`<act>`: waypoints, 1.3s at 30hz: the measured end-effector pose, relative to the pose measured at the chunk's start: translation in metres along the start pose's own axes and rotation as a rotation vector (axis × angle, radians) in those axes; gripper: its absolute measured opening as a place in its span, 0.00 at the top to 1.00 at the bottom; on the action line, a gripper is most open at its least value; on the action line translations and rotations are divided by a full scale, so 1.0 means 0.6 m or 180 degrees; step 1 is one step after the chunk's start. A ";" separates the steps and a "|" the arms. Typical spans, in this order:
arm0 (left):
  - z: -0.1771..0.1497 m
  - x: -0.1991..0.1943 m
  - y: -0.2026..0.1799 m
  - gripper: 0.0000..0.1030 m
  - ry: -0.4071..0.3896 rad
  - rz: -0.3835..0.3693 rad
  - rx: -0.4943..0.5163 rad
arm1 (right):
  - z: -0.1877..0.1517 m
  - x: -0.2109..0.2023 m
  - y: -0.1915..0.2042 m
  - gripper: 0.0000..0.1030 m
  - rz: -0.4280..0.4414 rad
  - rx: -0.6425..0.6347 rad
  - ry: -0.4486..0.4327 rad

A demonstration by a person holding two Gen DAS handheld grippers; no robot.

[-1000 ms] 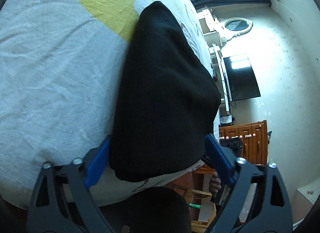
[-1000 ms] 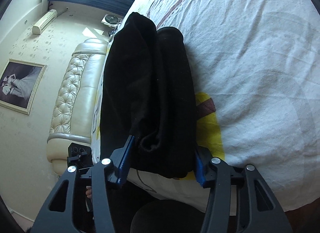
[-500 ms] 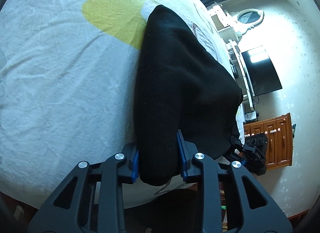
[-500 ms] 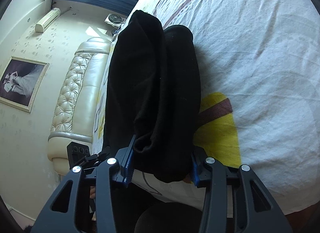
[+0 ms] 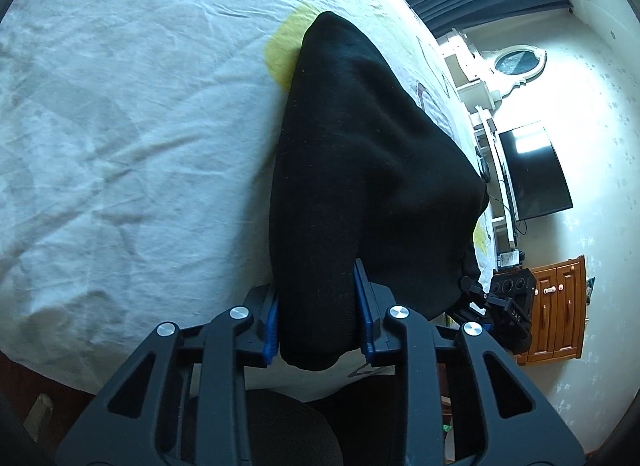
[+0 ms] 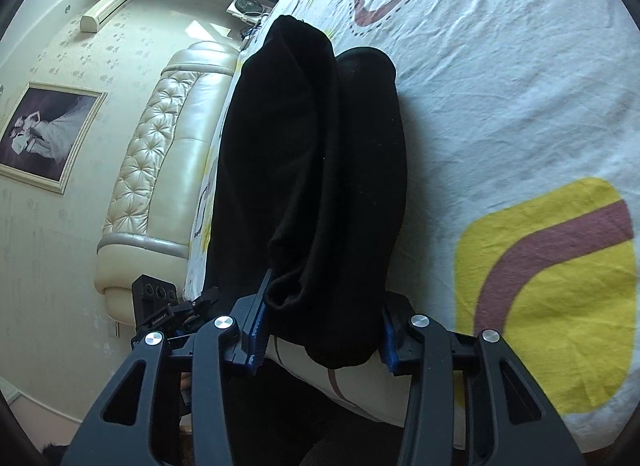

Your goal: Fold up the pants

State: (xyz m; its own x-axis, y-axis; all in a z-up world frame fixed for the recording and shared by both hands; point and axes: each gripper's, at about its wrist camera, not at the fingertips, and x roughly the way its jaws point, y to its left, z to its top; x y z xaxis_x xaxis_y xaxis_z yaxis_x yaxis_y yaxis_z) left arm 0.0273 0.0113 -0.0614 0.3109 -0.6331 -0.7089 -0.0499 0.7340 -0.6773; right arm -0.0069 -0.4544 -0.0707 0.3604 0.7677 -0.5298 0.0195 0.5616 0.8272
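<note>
Your left claw (image 5: 317,322) is squeezed tight on the near end of the black pants (image 5: 360,169). The blue pads (image 5: 272,324) press the cloth from both sides. Your right claw (image 6: 322,330) holds the other near end of the pants (image 6: 312,169), and its pads touch the thick roll of cloth on both sides. The pants lie in a long folded bundle on the bed (image 5: 120,125), running away from you. A yellow patch (image 6: 552,286) on the sheet sits just beside the pants.
</note>
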 end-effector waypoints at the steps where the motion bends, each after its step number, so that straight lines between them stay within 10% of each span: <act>1: -0.002 -0.001 0.004 0.70 0.0024 -0.0029 0.0015 | 0.001 0.001 0.001 0.57 -0.0004 -0.0016 0.0005; 11: 0.008 -0.078 0.006 0.13 -0.0360 -0.0434 0.0467 | 0.025 -0.066 -0.012 0.24 0.0155 -0.0012 -0.0218; 23: 0.137 0.012 0.046 0.12 -0.0317 -0.0367 0.0329 | 0.154 0.017 -0.019 0.19 0.0416 0.0144 -0.0345; 33: 0.188 0.044 0.030 0.10 -0.0204 -0.0430 0.0352 | 0.153 0.003 -0.020 0.20 0.0047 -0.0023 -0.0269; 39: 0.193 0.049 0.026 0.10 -0.0174 -0.0421 0.0412 | 0.167 0.004 -0.041 0.18 0.0362 0.0153 -0.0330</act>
State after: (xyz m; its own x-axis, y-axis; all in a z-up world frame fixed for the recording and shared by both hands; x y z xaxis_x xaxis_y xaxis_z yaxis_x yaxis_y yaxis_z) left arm 0.1452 0.0329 -0.0702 0.3579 -0.7143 -0.6014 0.1162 0.6731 -0.7304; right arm 0.0869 -0.4974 -0.0735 0.4571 0.7883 -0.4120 0.0168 0.4555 0.8901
